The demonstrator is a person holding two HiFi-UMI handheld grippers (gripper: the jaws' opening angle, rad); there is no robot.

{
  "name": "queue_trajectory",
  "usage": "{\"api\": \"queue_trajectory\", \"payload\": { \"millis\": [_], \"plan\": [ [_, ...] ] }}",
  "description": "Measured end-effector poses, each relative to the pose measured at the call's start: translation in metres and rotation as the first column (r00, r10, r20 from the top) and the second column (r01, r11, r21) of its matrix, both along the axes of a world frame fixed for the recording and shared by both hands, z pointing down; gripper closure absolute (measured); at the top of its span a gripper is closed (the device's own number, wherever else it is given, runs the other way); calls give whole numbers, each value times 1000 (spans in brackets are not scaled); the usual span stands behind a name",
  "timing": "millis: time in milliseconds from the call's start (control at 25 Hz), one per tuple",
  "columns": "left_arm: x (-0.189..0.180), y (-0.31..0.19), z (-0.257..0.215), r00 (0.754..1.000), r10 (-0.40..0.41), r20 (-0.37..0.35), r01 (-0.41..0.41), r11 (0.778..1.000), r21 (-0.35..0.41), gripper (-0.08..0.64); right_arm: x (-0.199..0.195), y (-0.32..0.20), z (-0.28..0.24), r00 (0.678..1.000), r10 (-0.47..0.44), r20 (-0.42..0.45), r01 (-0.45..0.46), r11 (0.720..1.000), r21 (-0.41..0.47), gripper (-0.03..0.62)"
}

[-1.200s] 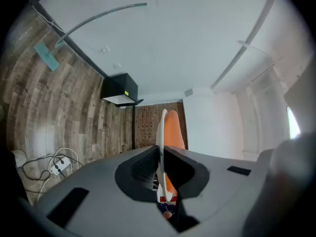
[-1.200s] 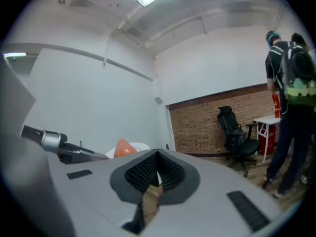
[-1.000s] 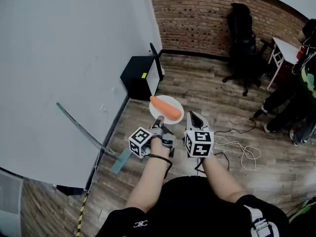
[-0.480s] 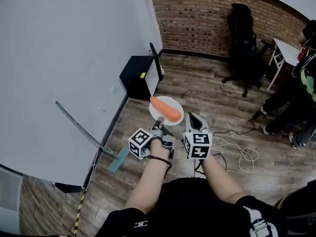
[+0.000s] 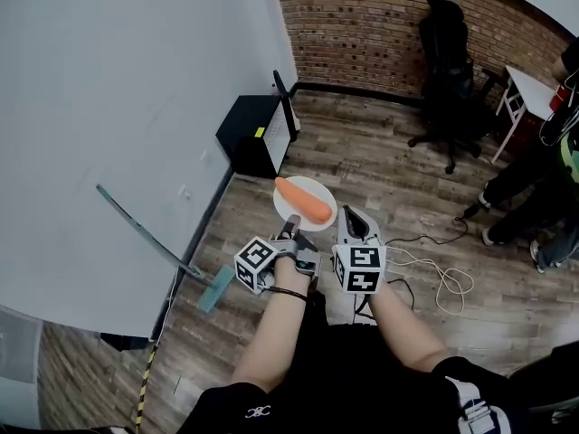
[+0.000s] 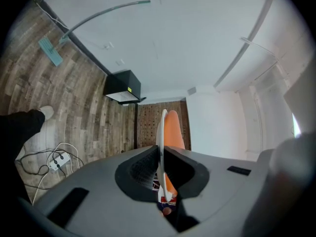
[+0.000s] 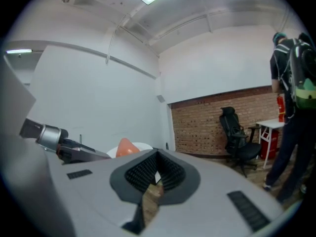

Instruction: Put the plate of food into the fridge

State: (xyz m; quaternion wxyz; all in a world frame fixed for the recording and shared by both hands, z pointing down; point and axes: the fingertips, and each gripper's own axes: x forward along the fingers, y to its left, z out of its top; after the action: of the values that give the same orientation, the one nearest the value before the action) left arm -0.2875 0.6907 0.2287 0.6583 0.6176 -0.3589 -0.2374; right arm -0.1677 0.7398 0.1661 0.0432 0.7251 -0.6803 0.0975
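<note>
Left claw (image 5: 291, 224) pinches plate (image 5: 317, 188) rim — carrot (image 5: 303, 199) aboard; right claw (image 5: 355, 215) closed, empty.

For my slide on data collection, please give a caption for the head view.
The left gripper holds a white plate with a carrot by its rim above a wooden floor.

Black office chair (image 5: 445, 70) by brick wall (image 5: 362, 34), white cables (image 5: 439, 278) on wood floor (image 5: 380, 161), mop (image 5: 145, 229) against white wall (image 5: 136, 107)
</note>
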Motion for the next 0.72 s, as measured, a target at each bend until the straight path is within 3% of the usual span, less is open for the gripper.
{"api": "queue_trajectory", "payload": {
  "millis": [440,720],
  "plan": [
    [47,-112,1,999,45,-24,-46,999,-9,532,43,-112,-11,999,34,-39,-34,999,14,583],
    [47,-206,-21,998,48,-32,-47,999,18,532,50,-213,-38,998,54,-28,-54,998,27,583]
  ]
}}
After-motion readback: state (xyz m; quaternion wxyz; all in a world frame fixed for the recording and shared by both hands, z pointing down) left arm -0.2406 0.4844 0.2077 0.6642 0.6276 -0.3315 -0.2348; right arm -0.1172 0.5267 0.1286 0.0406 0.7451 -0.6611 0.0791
